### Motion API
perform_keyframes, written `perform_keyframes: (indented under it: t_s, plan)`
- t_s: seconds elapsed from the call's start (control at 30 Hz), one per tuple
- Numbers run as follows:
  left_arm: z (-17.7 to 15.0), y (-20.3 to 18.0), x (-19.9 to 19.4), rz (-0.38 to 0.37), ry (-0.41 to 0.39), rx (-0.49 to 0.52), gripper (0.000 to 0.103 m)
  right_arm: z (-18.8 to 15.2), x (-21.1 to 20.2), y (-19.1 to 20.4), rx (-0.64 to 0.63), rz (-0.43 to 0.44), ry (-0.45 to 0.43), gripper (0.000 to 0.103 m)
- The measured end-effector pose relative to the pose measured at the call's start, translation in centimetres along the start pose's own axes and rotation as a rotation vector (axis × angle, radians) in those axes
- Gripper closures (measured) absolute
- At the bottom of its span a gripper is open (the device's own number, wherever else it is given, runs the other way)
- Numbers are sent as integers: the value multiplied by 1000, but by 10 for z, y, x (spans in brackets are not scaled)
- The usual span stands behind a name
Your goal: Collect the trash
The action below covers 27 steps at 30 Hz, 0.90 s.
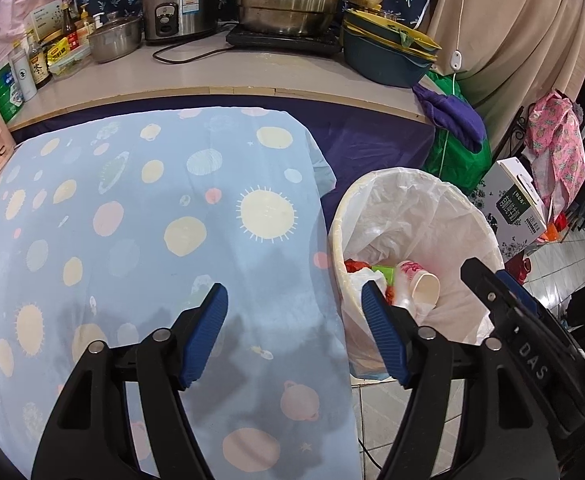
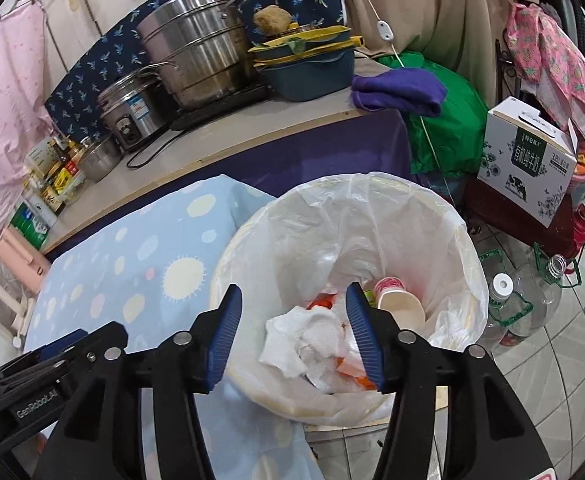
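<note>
A round bin (image 2: 468,248) lined with a white plastic bag stands on the floor beside the table. Inside lie a crumpled white tissue (image 2: 304,340), a pink-printed paper cup (image 2: 400,304) and red and orange scraps. My right gripper (image 2: 292,336) hangs open above the bin, the tissue lying loose in the bin below its blue pads. In the left wrist view the same bin (image 1: 480,220) sits at right, with the cup (image 1: 420,284) in it. My left gripper (image 1: 294,328) is open and empty over the table's right edge. The right gripper's black body (image 1: 524,328) shows at its right.
The table wears a light blue cloth with suns and planets (image 1: 132,220). Behind is a counter (image 1: 232,72) with steel pots, a rice cooker, bottles and a blue basin. A milk carton box (image 2: 528,160), green bag, and empty plastic bottles (image 2: 512,308) crowd the tiled floor right of the bin.
</note>
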State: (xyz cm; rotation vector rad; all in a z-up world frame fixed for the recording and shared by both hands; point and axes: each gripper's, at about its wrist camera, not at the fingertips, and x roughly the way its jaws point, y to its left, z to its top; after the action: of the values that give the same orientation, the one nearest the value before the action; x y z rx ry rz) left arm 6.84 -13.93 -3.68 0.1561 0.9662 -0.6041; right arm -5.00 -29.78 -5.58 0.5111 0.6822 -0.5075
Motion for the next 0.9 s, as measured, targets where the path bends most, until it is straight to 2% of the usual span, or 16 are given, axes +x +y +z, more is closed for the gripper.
perform_keyframes:
  t_s: [0.5, 0.9]
  plan:
    - [-20, 6, -26, 41, -35, 3, 15, -19, -42, 11, -95, -88, -23, 21]
    - [-41, 9, -50, 83, -56, 29, 14, -40, -69, 22, -137, -109, -17, 19]
